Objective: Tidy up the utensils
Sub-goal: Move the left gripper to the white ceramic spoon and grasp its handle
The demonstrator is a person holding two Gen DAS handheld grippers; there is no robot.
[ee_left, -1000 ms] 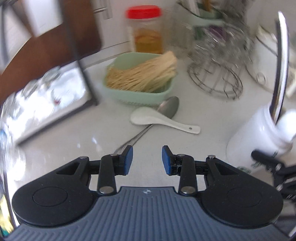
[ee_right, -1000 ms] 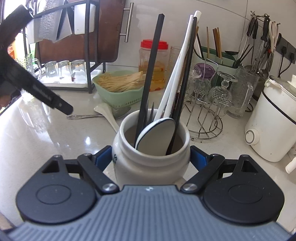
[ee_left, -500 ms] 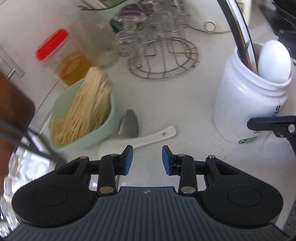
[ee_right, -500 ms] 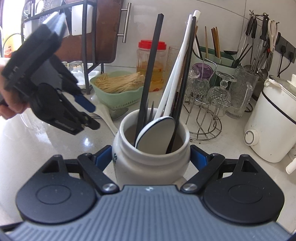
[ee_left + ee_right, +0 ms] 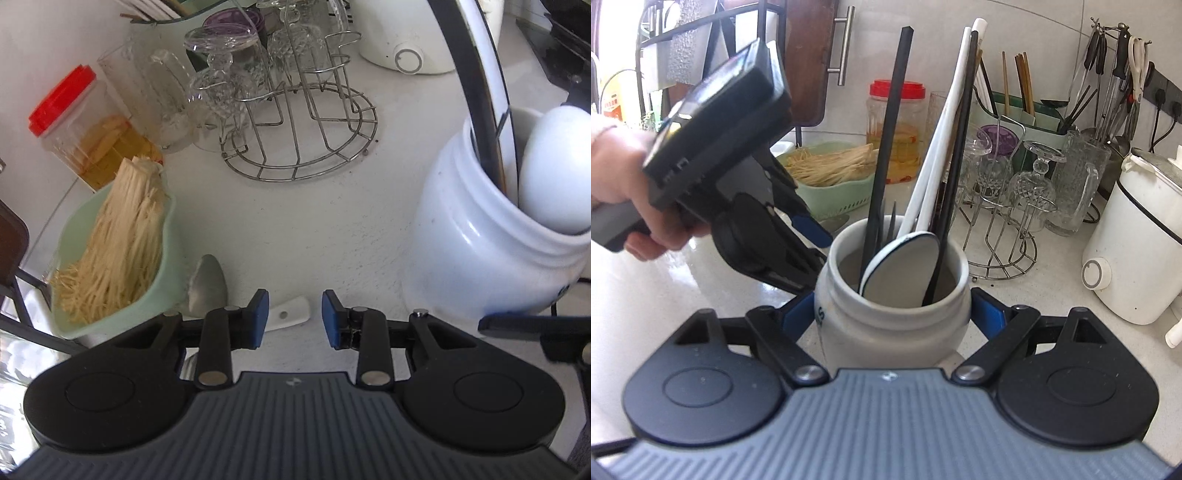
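Left jaws hang apart over a loose spoon; right jaws clamp the utensil crock.

At lower centre of the left view, the left gripper (image 5: 291, 319) stands open and empty, and the handle of the white ceramic spoon (image 5: 286, 318) lies on the counter (image 5: 295, 221) between its pads, seemingly lined up for a pick. Just left, the metal spoon (image 5: 207, 286) lies against the green basket (image 5: 164, 266), which holds pale sticks. At lower centre of the right view, the right gripper (image 5: 892, 315) grips the white crock (image 5: 890, 328) on both sides, probably steadying it for loading; inside stand long black and white handles, a fork and a white spoon.
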